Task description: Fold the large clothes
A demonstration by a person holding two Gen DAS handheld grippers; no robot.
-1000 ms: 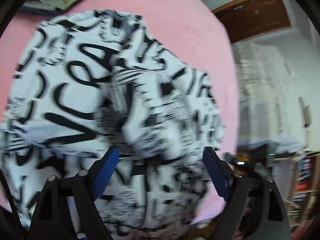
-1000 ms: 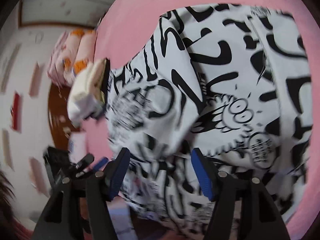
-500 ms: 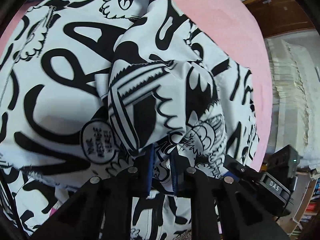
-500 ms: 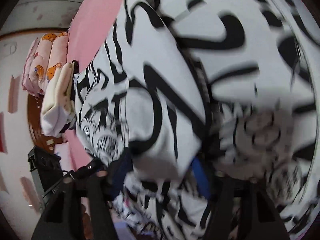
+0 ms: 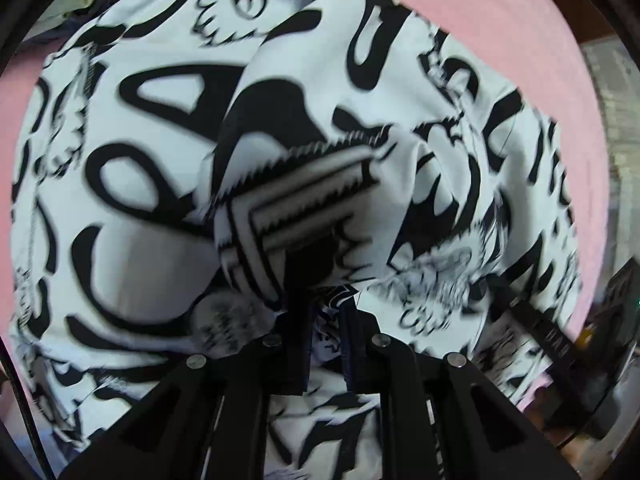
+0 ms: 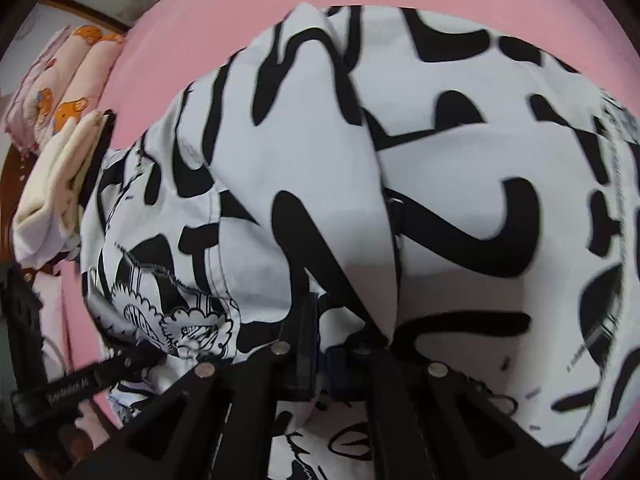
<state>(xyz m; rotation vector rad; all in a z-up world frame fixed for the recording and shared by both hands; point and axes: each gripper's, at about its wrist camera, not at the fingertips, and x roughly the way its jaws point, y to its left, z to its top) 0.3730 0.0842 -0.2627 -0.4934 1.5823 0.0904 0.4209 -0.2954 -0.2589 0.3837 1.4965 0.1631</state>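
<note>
A large white garment with black graffiti print [image 5: 168,152] lies on a pink sheet [image 5: 520,32]. My left gripper [image 5: 324,320] is shut on a bunched fold of the garment, which rises over the fingers. In the right wrist view the same garment [image 6: 460,184] fills the frame. My right gripper [image 6: 320,344] is shut on another fold of it, and the cloth drapes over the jaws and hides the fingertips.
A cream folded cloth [image 6: 52,184] and a pink bear-print pillow [image 6: 60,92] lie at the left of the pink sheet [image 6: 224,8]. A black device [image 5: 592,360] sits past the bed edge at the right. Dark wooden furniture shows beyond.
Both grippers were open a second ago. They closed on folds of the garment, and the cloth has bunched up closer to both cameras.
</note>
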